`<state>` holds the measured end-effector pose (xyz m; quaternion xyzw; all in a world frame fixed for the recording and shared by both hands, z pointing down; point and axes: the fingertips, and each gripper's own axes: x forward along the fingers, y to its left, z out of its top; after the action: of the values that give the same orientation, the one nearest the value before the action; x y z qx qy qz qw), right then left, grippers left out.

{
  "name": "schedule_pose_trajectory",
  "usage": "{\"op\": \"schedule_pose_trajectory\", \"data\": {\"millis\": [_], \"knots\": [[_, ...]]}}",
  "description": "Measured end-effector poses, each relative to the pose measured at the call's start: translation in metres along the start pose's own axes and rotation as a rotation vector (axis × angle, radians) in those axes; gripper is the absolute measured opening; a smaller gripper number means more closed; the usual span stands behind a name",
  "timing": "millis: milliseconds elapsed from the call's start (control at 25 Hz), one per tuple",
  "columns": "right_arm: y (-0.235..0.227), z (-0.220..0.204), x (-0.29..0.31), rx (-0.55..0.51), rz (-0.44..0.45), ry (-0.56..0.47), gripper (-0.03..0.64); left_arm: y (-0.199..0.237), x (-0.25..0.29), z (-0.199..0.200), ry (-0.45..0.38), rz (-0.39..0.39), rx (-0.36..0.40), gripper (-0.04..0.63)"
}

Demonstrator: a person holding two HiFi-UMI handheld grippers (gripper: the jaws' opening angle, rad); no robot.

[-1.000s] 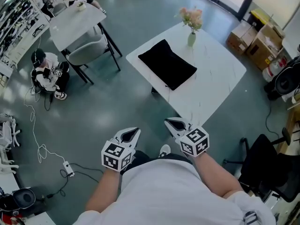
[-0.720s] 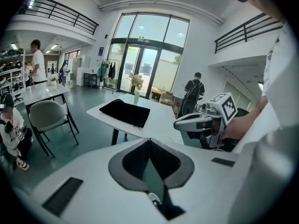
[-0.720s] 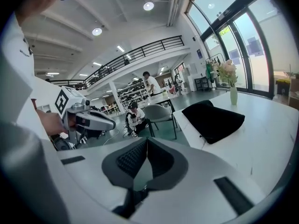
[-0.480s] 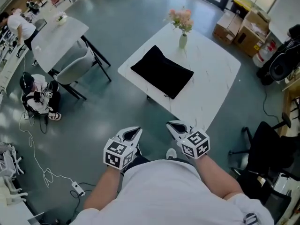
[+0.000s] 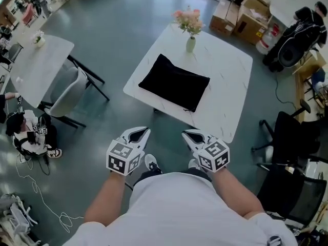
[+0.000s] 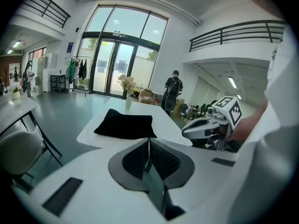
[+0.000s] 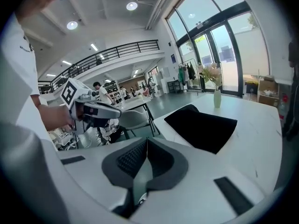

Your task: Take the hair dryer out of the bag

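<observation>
A black cloth bag (image 5: 174,82) lies flat on the white square table (image 5: 225,86); the left gripper view shows the bag (image 6: 124,124) ahead, and so does the right gripper view (image 7: 202,125). No hair dryer shows. Both grippers are held in front of the person's body, short of the table's near edge. My left gripper (image 5: 142,132) is shut with nothing in it. The right gripper (image 5: 187,134) is shut and empty too. Each gripper appears in the other's view: the right gripper (image 6: 205,125) and the left gripper (image 7: 100,110).
A vase of pink flowers (image 5: 189,27) stands on the table behind the bag. A second white table (image 5: 36,65) with a grey chair (image 5: 66,94) is at the left. Black office chairs (image 5: 292,137) stand right. Cardboard boxes (image 5: 246,19) sit at the back. A person (image 6: 173,90) stands far off.
The person has walked toward the table: bag and table have shifted in the head view and the left-hand table slid away left. Both grippers stay shut in front of the body.
</observation>
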<state>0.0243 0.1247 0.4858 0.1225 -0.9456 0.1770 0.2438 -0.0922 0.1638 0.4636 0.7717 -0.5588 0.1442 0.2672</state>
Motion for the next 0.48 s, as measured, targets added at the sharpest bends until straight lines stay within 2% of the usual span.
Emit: {"op": "schedule_pose_trajectory", "data": {"millis": [240,480], "knots": [[0.006,0.010,0.011,0.058,-0.124,-0.030,0.017,0.022,-0.004,-0.010,0.044,-0.105,0.032,0.018],[0.018,0.002,0.011,0.094,-0.189,-0.035,0.017,0.034,-0.002,-0.018,0.073,-0.160,0.044,0.018]]}}
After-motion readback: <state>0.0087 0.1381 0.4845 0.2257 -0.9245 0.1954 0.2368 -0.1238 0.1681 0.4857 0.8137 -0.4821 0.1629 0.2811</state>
